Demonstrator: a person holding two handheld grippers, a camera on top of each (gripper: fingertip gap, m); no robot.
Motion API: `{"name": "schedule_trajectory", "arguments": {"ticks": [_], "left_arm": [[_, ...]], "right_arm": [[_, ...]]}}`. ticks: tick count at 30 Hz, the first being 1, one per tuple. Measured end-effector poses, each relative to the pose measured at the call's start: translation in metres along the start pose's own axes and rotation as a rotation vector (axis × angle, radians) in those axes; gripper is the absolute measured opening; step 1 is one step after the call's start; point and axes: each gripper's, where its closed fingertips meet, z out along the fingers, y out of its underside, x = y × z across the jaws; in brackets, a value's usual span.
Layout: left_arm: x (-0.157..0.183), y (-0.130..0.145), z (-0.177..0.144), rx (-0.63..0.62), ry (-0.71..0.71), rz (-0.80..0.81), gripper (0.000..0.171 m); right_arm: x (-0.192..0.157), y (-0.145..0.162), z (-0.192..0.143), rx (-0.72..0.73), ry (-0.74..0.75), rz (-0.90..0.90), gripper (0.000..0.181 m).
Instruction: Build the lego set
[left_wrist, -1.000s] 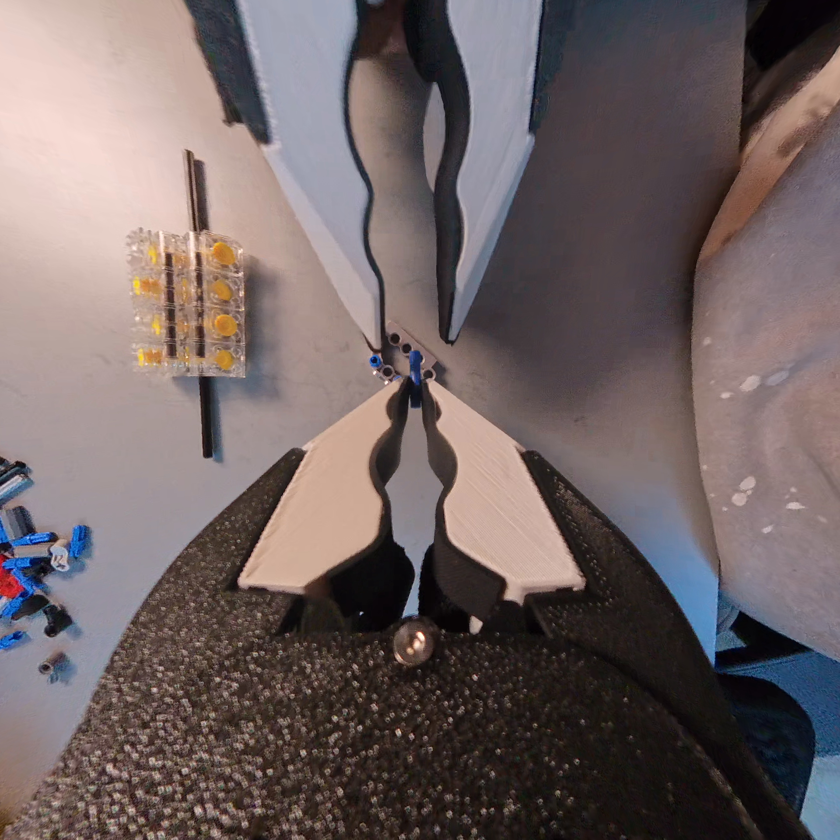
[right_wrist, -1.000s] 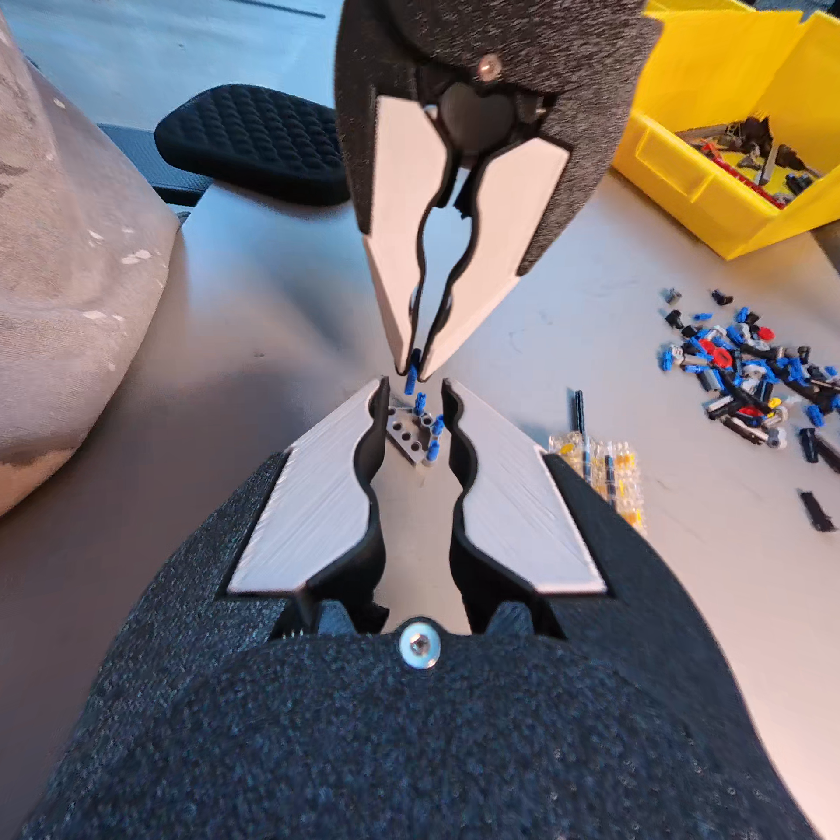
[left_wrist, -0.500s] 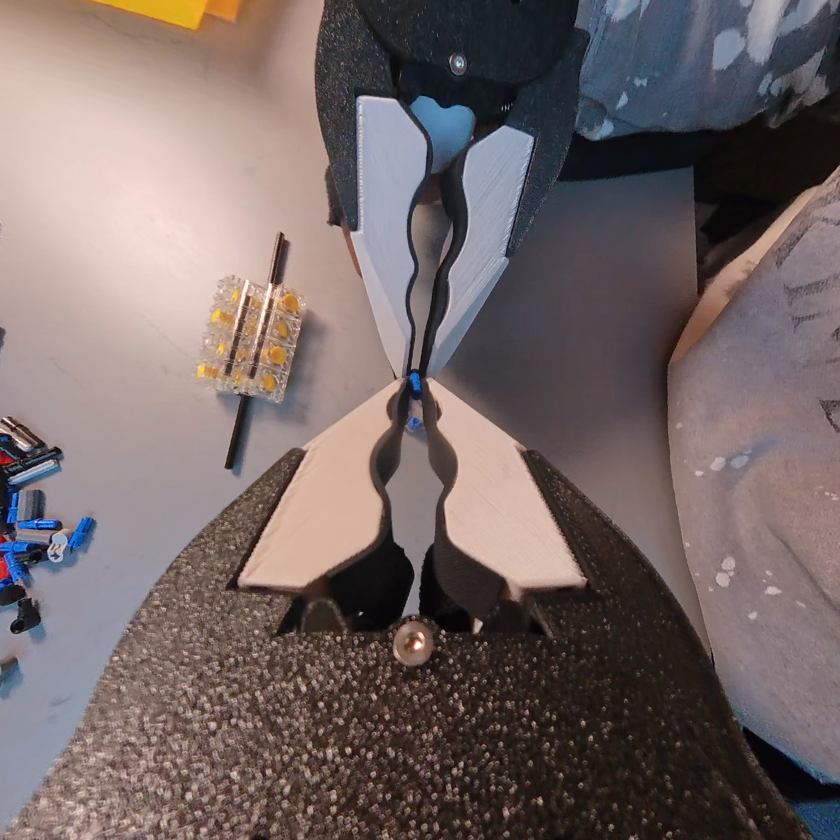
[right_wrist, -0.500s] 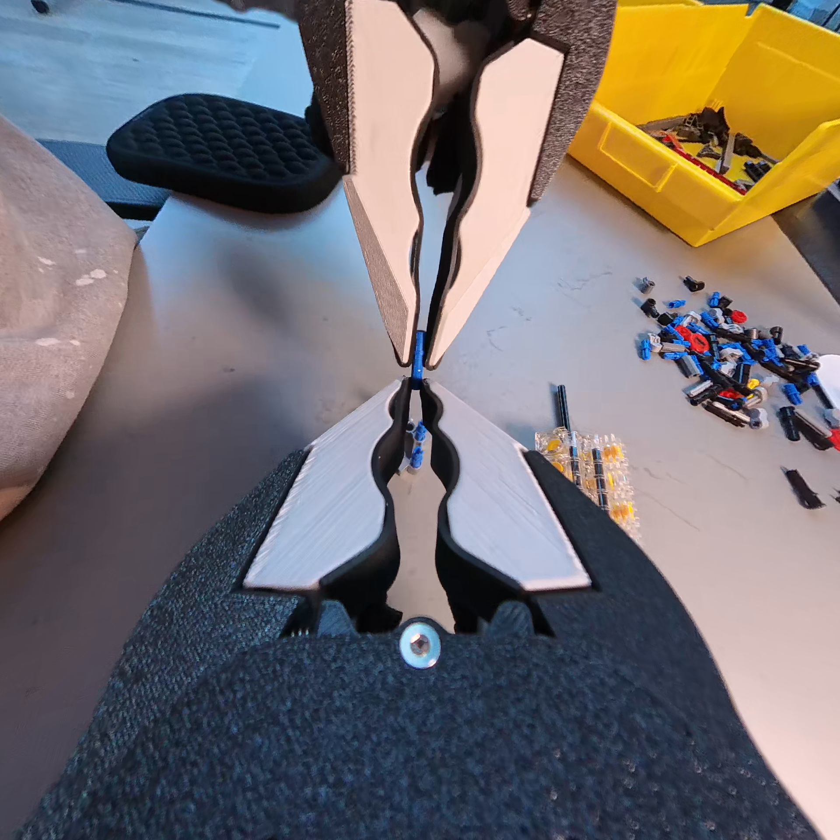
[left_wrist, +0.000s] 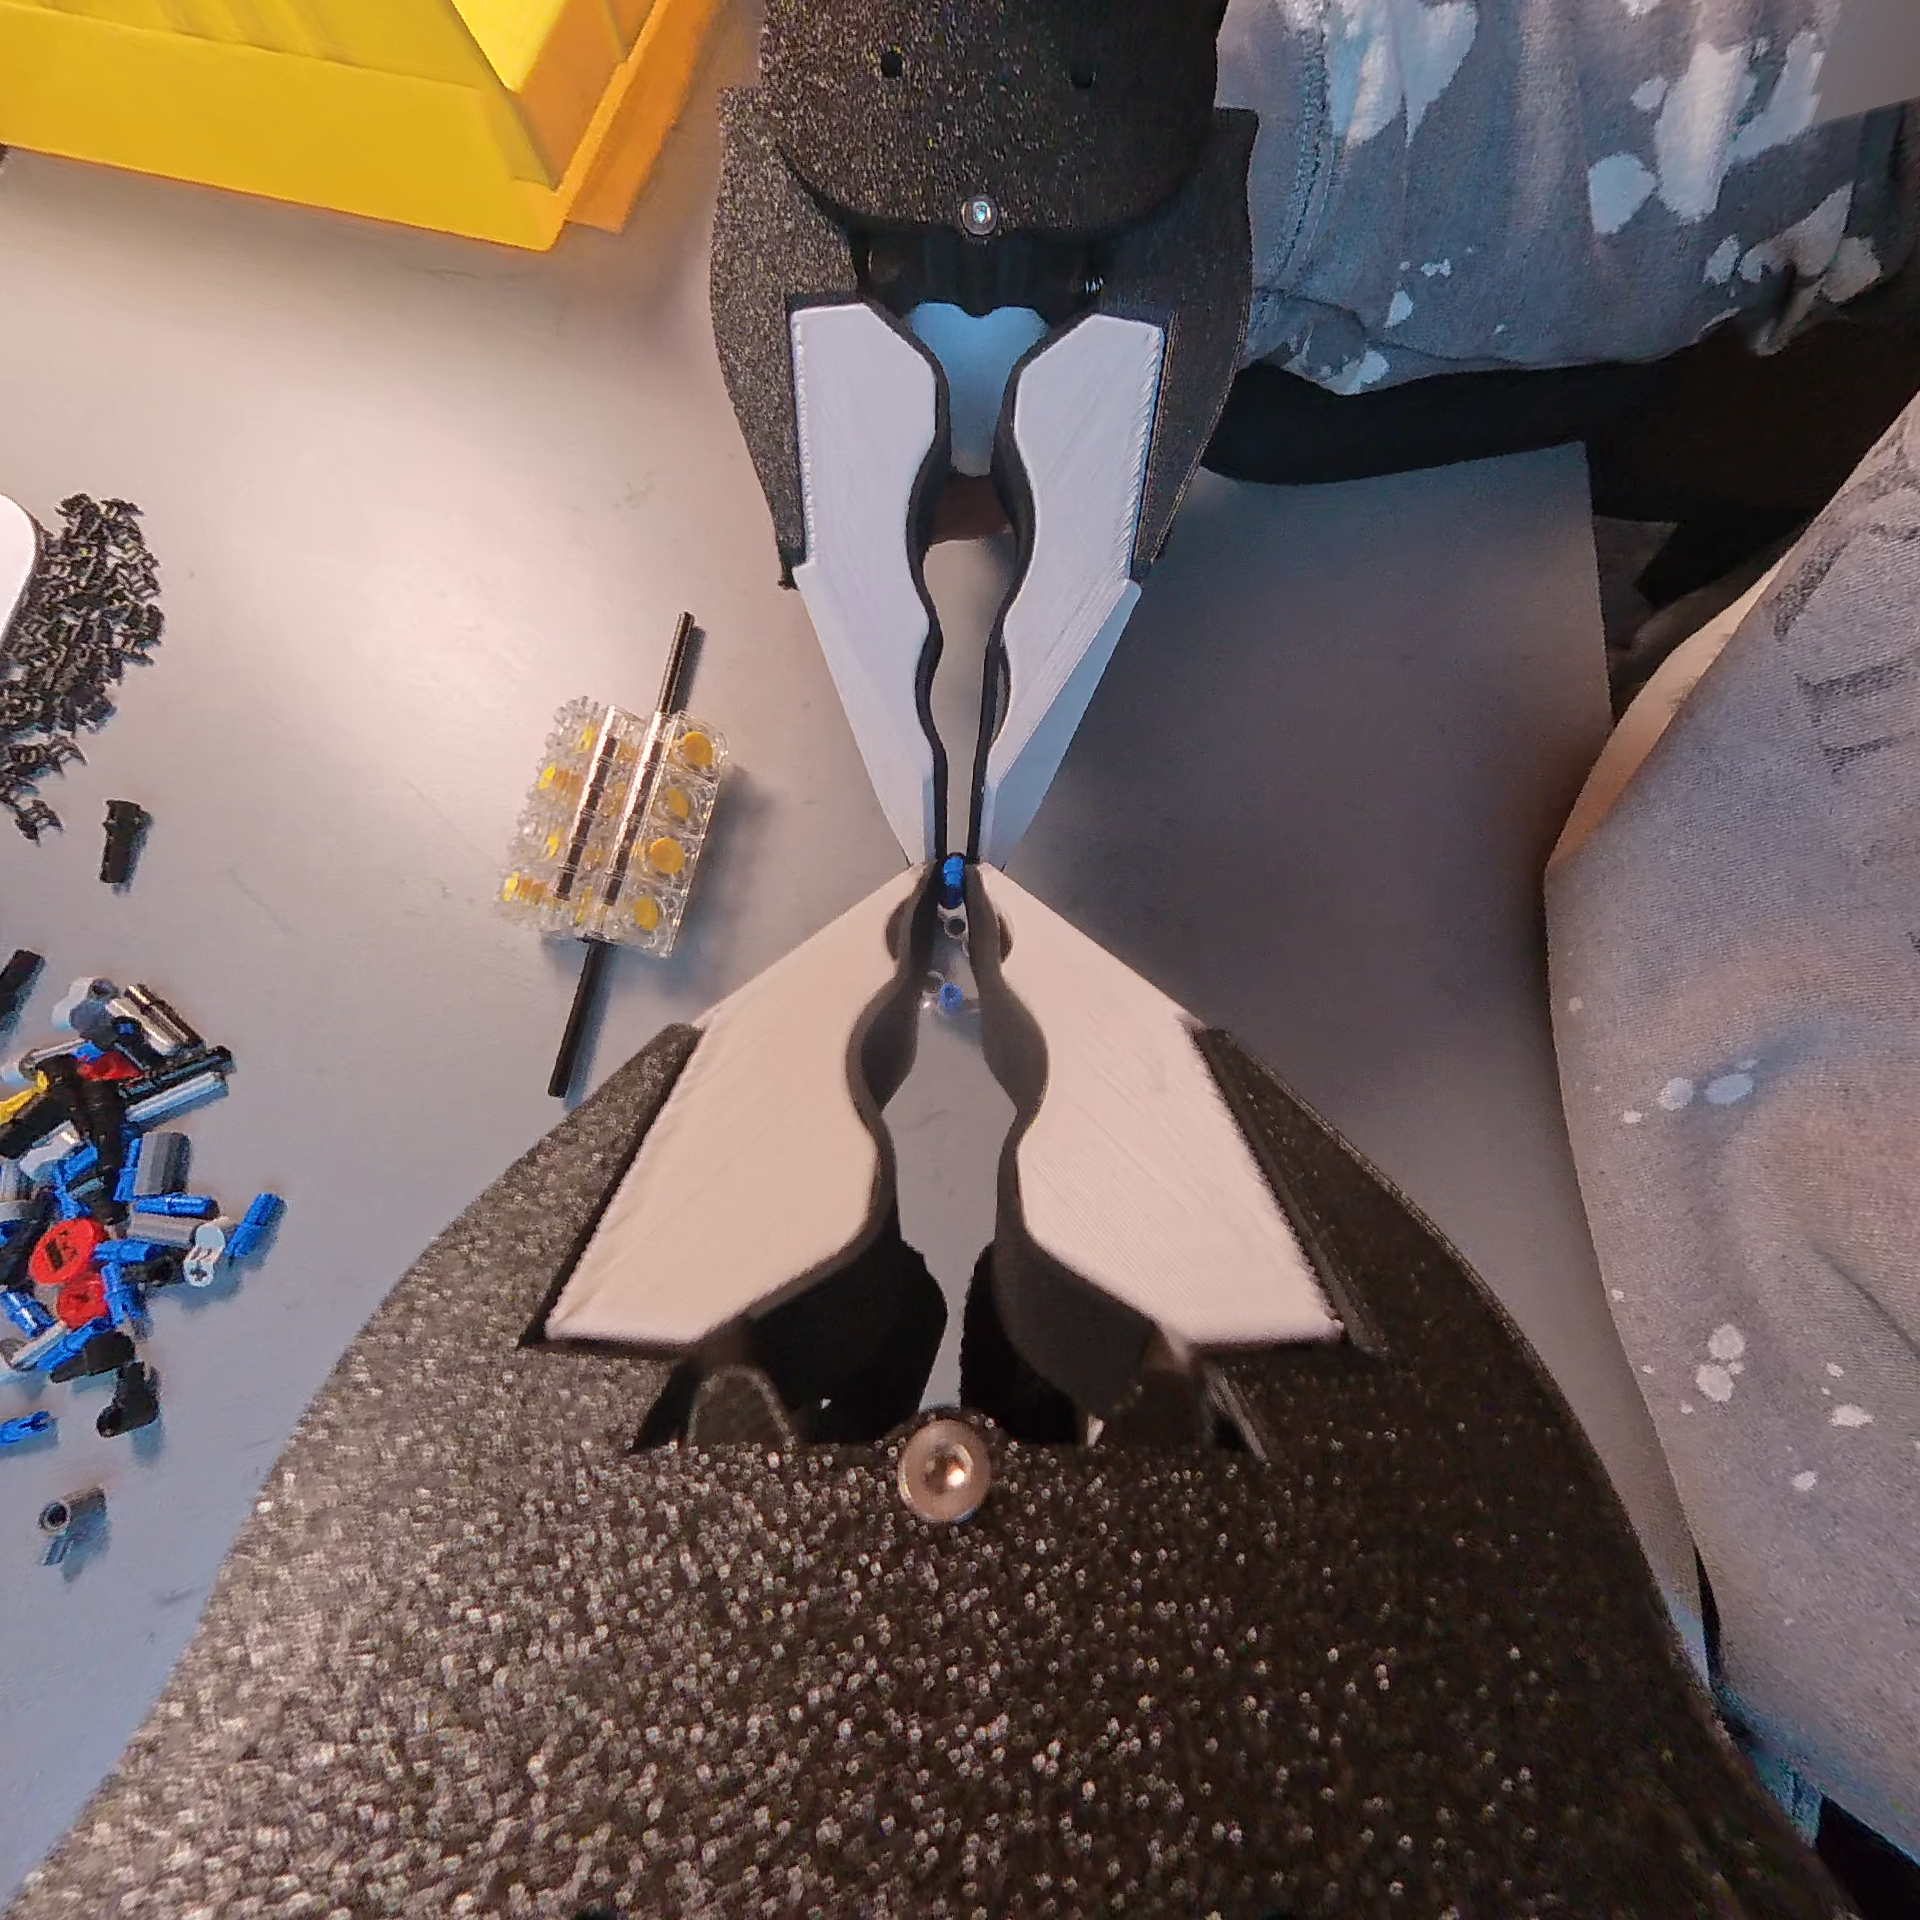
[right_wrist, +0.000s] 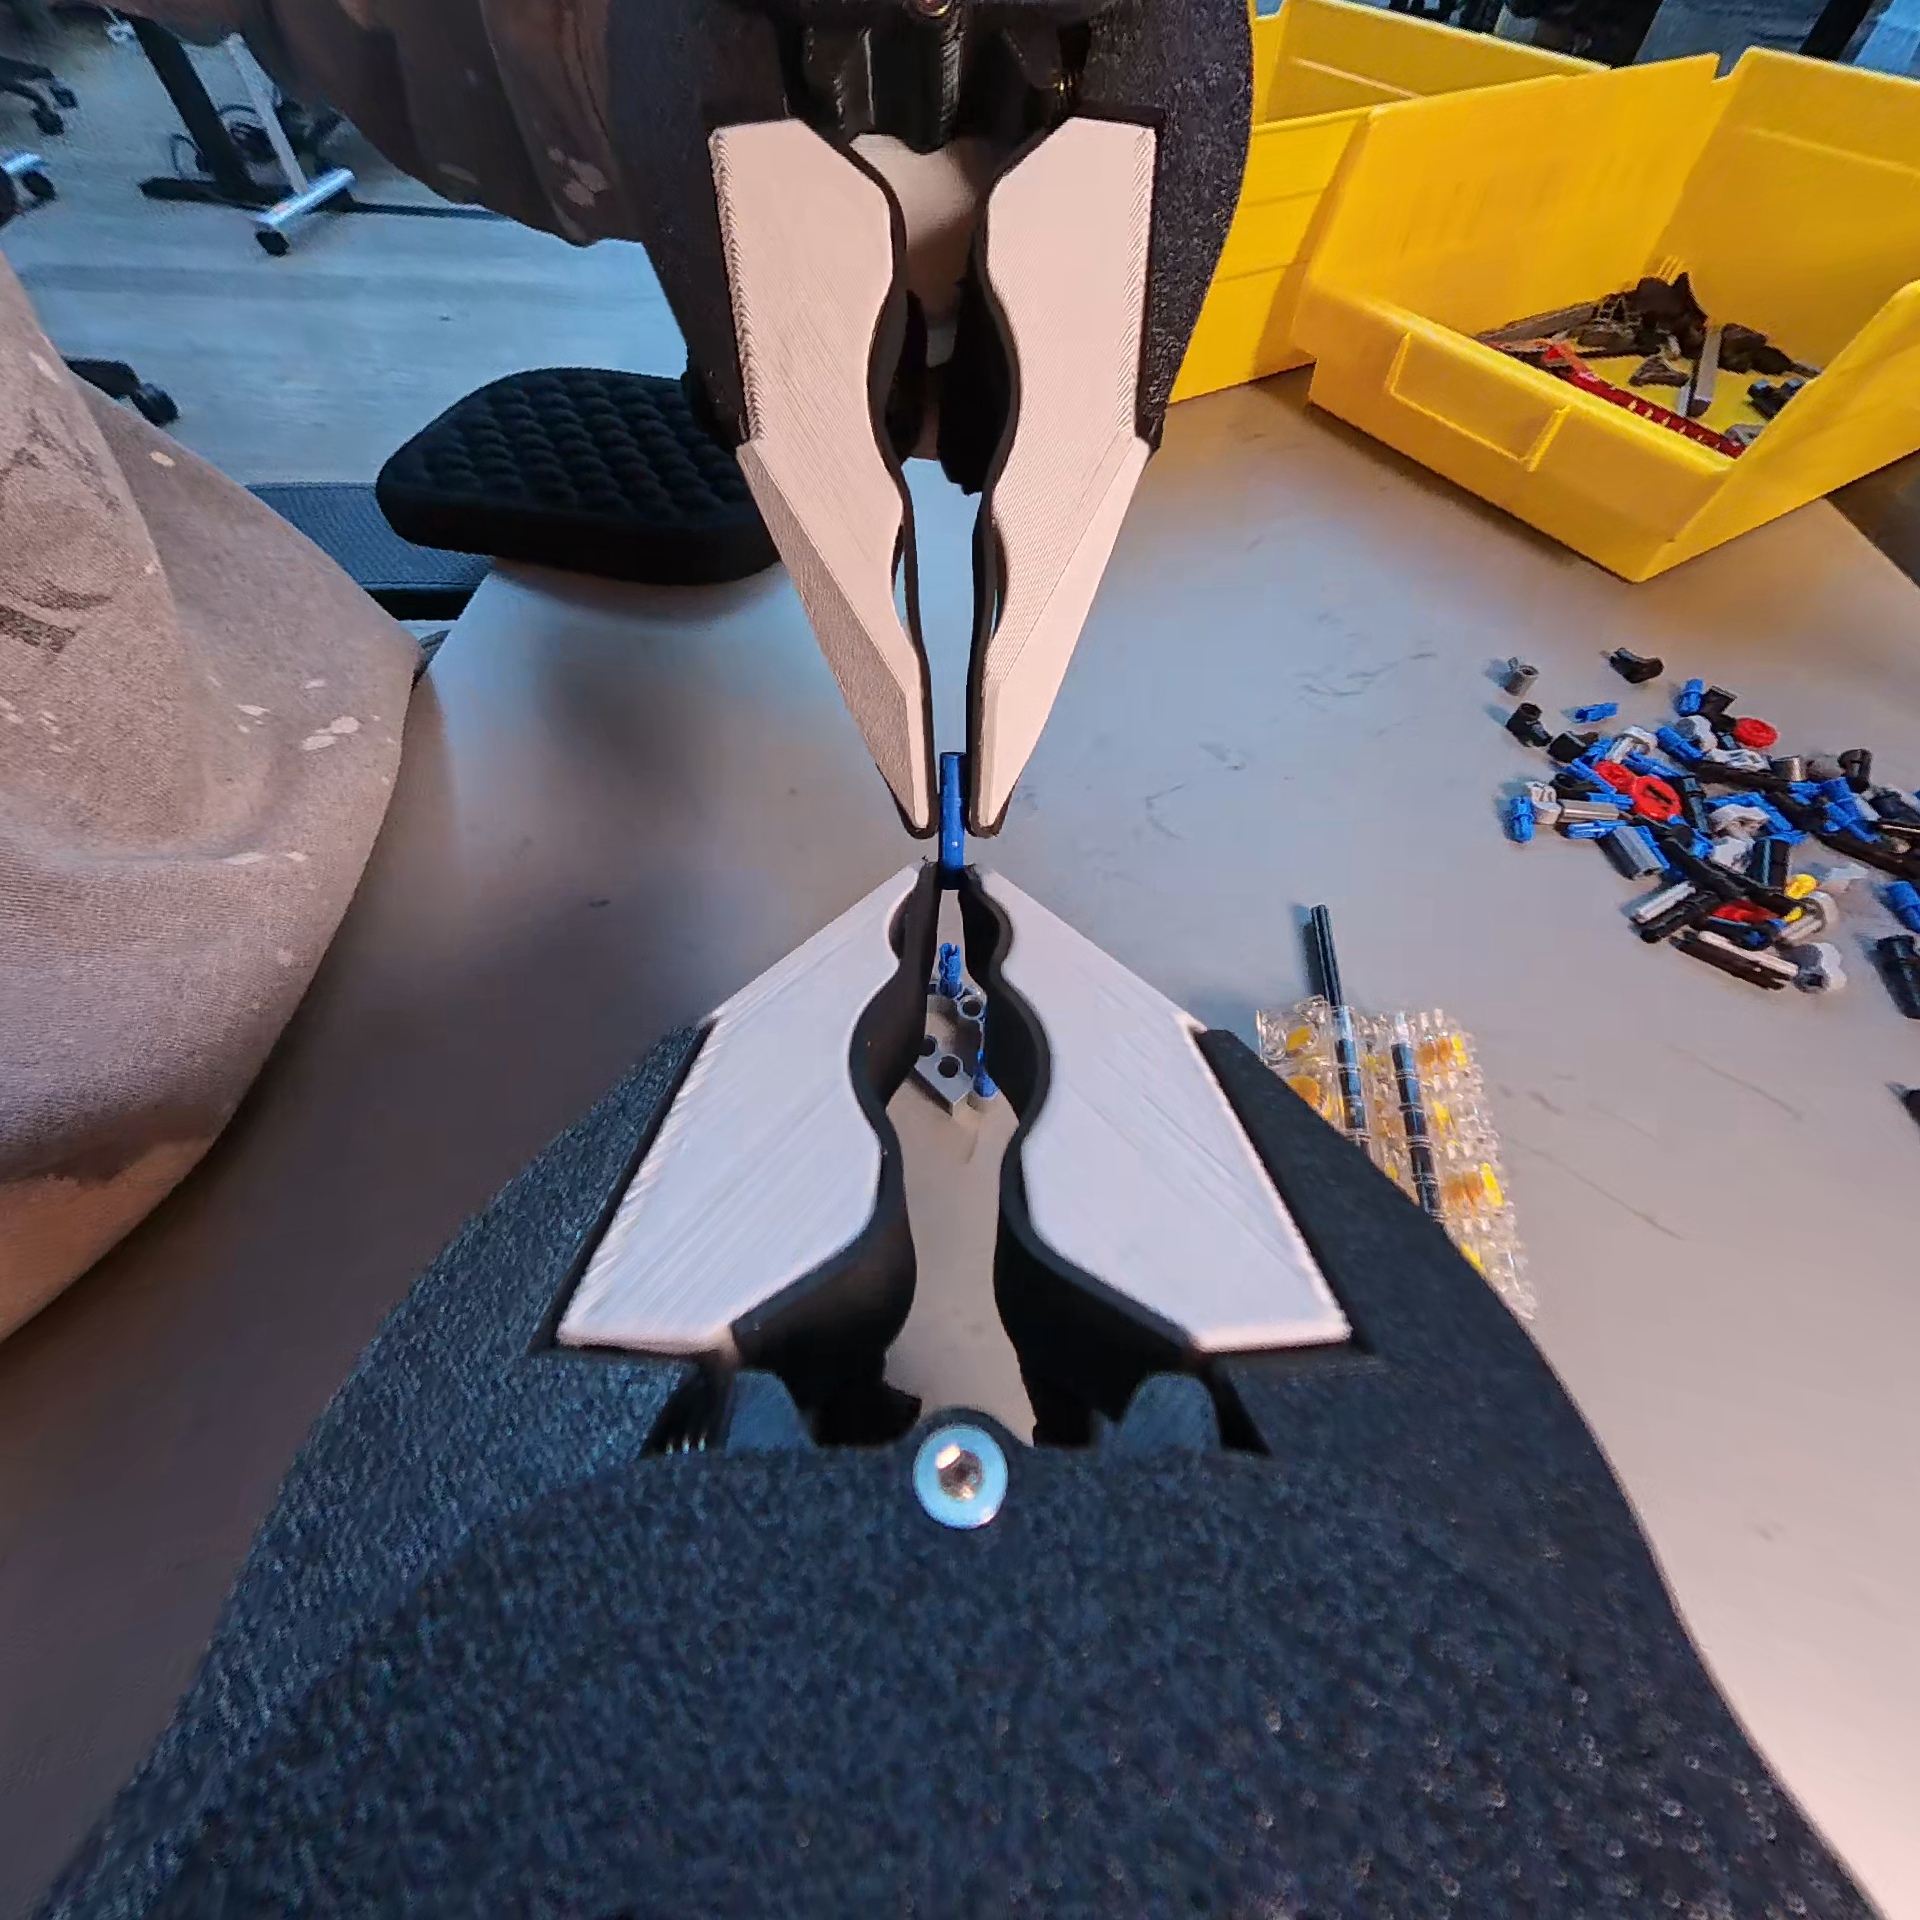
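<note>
Two grippers meet tip to tip above the grey table (right_wrist: 1299, 582), and a small blue pin (right_wrist: 951, 821) bridges them. The left gripper (right_wrist: 948, 826), seen from the right wrist view pointing down toward the camera, is clenched on the pin's upper part. The right gripper (right_wrist: 943, 878) has its tips drawn in around the pin's lower end, though the view is too tight to be sure it presses; from the left wrist view the same pin (left_wrist: 951, 871) shows as a blue dot where the left gripper (left_wrist: 951, 883) and the right gripper (left_wrist: 954, 857) converge.

On the table directly beneath lies a small grey beam with holes (right_wrist: 951, 1060), with a few blue pins standing in or beside it (hard to separate at this size). Just to one side rests a clear block with yellow studs (right_wrist: 1392, 1122), threaded by black axles (right_wrist: 1335, 997). Farther off sits a loose pile of blue, red and black pieces (right_wrist: 1725, 831), and beyond it yellow bins (right_wrist: 1507, 436).

The pin looks light, stiff and smooth, so it is likely to twist or pop out of a shallow pinch; a hold across its middle, square to its length, seems safest.
</note>
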Motion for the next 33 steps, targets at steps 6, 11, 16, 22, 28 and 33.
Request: {"name": "schedule_trajectory", "arguments": {"ticks": [6, 11, 16, 22, 28, 33], "left_arm": [[0.003, 0.007, 0.006, -0.064, 0.003, 0.042, 0.003], [0.006, 0.026, 0.009, -0.205, 0.025, 0.088, 0.003], [0.014, 0.046, 0.020, -0.343, 0.071, 0.167, 0.003], [0.016, 0.056, 0.031, -0.463, 0.091, 0.267, 0.003], [0.017, 0.059, 0.032, -0.540, 0.112, 0.340, 0.003], [0.016, 0.057, 0.033, -0.588, 0.113, 0.410, 0.003]], "right_arm": [[-0.003, 0.008, 0.001, -0.038, -0.024, 0.006, 0.002], [-0.001, 0.026, 0.002, -0.139, -0.010, -0.057, 0.045], [0.000, 0.047, 0.016, -0.276, -0.041, -0.107, 0.062], [-0.003, 0.060, 0.023, -0.350, -0.045, -0.136, 0.039], [-0.005, 0.061, 0.023, -0.350, -0.050, -0.136, 0.030], [-0.005, 0.061, 0.023, -0.349, -0.051, -0.125, 0.030]]}}
